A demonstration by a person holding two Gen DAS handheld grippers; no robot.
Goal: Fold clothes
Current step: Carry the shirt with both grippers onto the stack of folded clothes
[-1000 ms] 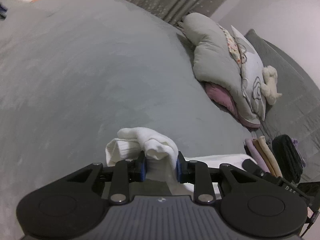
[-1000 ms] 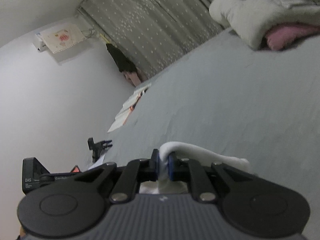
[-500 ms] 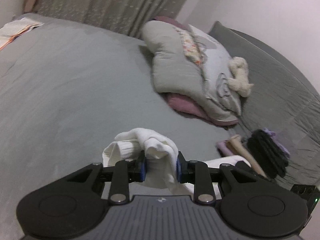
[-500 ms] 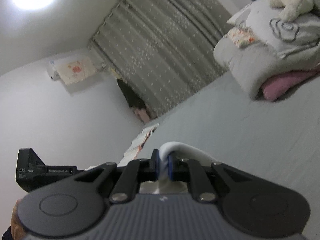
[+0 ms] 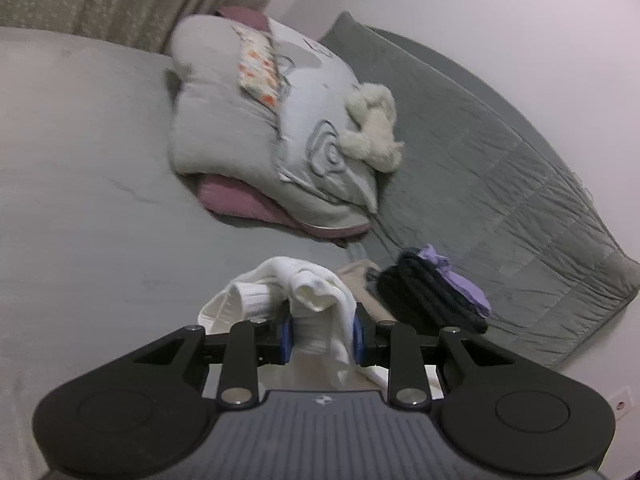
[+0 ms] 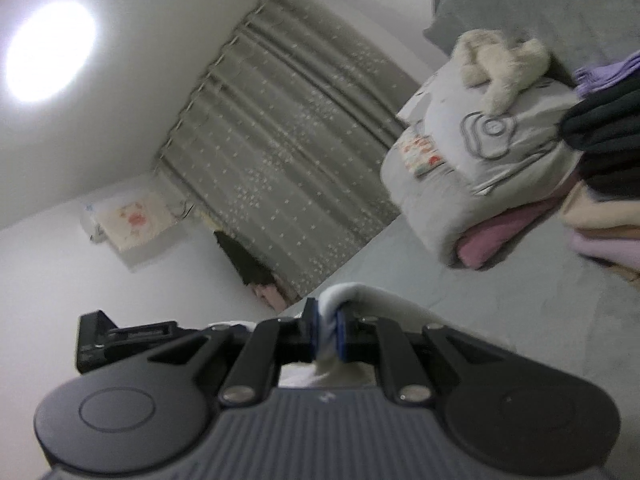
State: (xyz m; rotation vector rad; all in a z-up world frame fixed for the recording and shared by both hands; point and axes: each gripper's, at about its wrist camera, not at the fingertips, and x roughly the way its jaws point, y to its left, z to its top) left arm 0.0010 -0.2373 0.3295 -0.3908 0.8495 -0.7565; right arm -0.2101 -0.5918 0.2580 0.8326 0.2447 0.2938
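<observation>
Both grippers, left [image 5: 322,330] and right [image 6: 328,332], clamp the white garment [image 5: 308,296]: keep it taut and level toward the pile [image 5: 432,296]

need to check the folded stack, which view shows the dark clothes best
The left wrist view. There the dark clothes lie whole on the stack, purple cloth beside them, just past the white garment. The right wrist view catches only their edge at the right border, cropped and blurred.
</observation>
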